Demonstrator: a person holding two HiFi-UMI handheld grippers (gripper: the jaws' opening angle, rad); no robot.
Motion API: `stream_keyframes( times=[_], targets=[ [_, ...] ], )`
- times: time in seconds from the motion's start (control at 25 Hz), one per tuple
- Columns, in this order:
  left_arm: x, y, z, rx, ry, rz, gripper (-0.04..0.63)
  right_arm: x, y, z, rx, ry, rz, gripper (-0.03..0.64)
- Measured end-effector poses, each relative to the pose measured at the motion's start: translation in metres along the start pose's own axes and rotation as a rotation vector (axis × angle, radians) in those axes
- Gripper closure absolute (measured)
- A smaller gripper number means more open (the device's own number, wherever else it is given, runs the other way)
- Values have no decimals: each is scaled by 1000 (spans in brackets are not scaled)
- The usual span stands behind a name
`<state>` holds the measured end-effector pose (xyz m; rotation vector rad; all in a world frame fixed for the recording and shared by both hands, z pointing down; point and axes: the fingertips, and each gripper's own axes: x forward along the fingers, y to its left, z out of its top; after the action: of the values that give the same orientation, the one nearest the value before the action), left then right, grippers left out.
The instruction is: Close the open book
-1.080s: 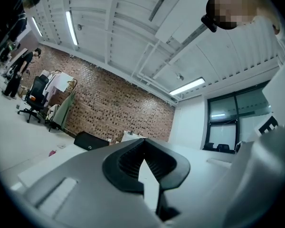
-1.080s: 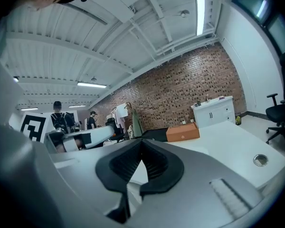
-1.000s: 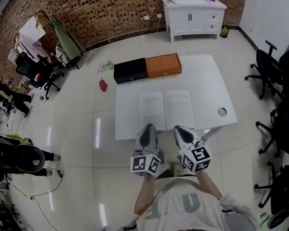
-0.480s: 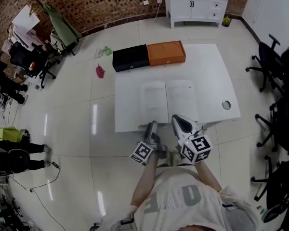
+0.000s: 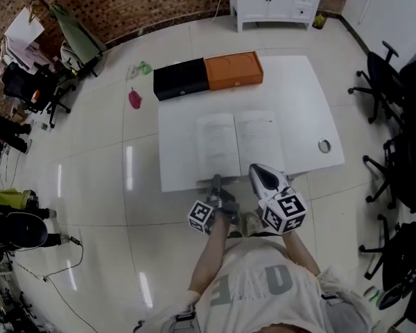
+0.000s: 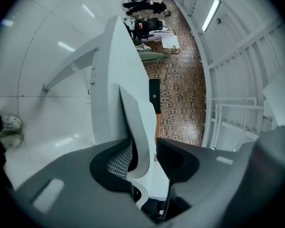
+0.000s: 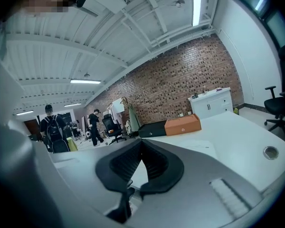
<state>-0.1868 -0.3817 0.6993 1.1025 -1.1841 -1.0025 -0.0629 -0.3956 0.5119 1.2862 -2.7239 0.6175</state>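
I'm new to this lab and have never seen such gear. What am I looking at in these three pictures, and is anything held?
No robot: a person holds a two-jaw gripper in each hand. One picture looks down from a camera on the head; the other two ride on the grippers. On the white table lie an open book, a black box and an orange box. The left gripper, turned on its side, is closing its jaws around a white edge, apparently the book's left half, not yet clamped. The right gripper has its jaws together, empty.
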Motion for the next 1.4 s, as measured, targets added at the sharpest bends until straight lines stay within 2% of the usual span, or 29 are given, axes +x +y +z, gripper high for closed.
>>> stream_keyframes(
  times=[0.12, 0.24, 0.44, 0.56, 0.68, 0.96, 1.2, 1.28, 1.4],
  targets=[
    [1, 10, 4, -63, -29, 38, 431, -3, -7, -2, -4, 3, -22, 612],
    [3, 11, 8, -85, -56, 59, 423, -5, -13, -3, -1, 4, -41, 612],
    [10, 7, 18, -55, -67, 38, 425, -3, -12, -6, -4, 12, -50, 612],
    [9, 8, 18, -29, -70, 47, 451, -5, -14, -9, -5, 21, -57, 612],
    [8, 7, 18, 69, -82, 65, 462, -8, -15, -10, -5, 22, -60, 612],
    [4, -30, 1, 270, -92, 36, 499, -16, -16, -13, -2, 16, -68, 612],
    [5, -66, -24, 655, -40, 36, 502, -28, -7, -17, -11, -2, -57, 612],
    [7, -72, -31, 708, -26, 27, 502, -35, -9, -19, -20, -7, -73, 612],
    [11, -79, -46, 709, -3, 20, 502, -49, -22, -17, -15, -24, -116, 612]
  ],
)
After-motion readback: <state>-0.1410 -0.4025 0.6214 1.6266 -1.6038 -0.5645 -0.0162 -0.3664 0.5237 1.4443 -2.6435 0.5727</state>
